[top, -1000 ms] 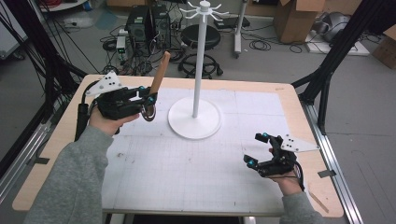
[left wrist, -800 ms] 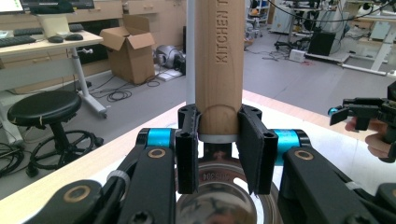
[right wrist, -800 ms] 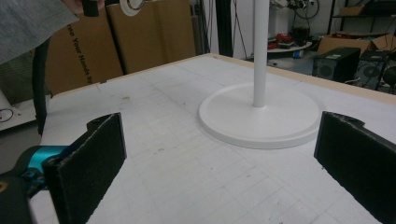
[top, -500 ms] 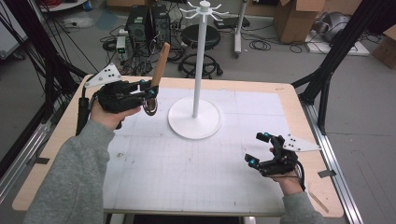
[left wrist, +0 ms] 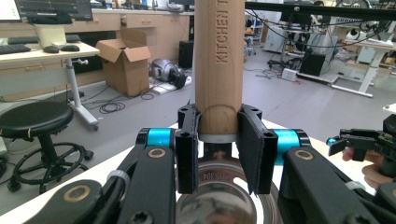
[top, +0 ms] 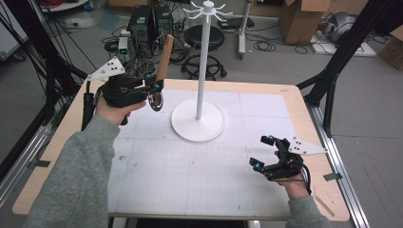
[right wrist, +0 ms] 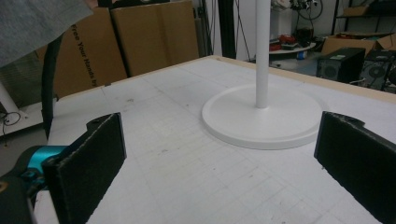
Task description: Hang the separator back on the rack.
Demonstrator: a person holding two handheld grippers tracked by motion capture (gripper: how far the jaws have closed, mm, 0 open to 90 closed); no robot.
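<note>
Because the wooden-handled utensil (top: 162, 61) is clamped just above the metal collar where handle meets steel head, its long handle stands nearly upright over the left tool (top: 151, 85), leaning a little toward the white stand (top: 203, 57); the left tool view shows both black pads pressed on the handle's base (left wrist: 219, 112), with the shiny bowl of the head (left wrist: 219, 200) hanging below them. That grip low on the handle leaves the free upper end clear, which I judge suits hanging the utensil on one of the hooks at the stand's crown (top: 207, 7), if the handle has a loop or hole; the top end is too small to tell. The utensil is held in the air over the far left part of the table (top: 157, 199), near the stand's round base (top: 197, 119) but apart from it.

Between handle and pole there is open air, and the hooks sit well above the handle's tip, so a rise comes first. The right tool (top: 266, 152) rests near the table's right edge, jaws wide apart and empty, well away from the stand, leaving the middle of the gridded mat free.
</note>
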